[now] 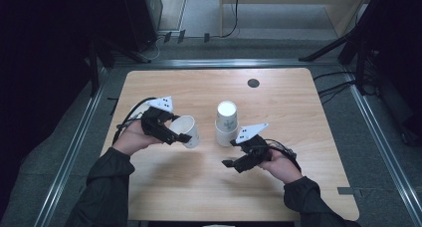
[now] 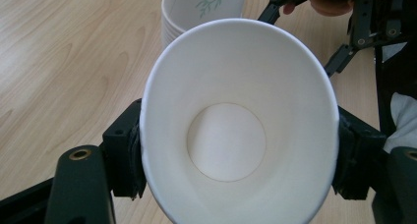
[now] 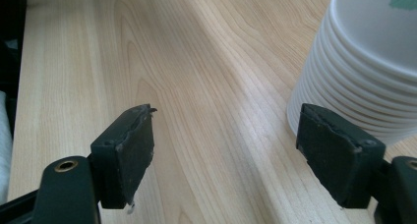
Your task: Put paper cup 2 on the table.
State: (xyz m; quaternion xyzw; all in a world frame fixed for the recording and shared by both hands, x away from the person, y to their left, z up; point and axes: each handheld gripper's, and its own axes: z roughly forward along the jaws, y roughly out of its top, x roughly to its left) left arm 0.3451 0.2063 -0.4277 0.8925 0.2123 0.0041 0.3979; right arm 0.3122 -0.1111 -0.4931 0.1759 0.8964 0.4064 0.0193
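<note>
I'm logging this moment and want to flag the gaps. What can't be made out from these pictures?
- Outside of the paper cup held by the left gripper: in the left gripper view its open mouth faces the camera.
- Height of the cup stack: cut off by the top and right edges of the right gripper view.
- The stack's green print: too small in the high view.
- The dark round spot on the table: too small to identify.

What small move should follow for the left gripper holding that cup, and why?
Probably turn the paper cup upright and set it on bare table: the left gripper grips it tilted, clear of the cup stack, while the right gripper waits open beside that stack.
</note>
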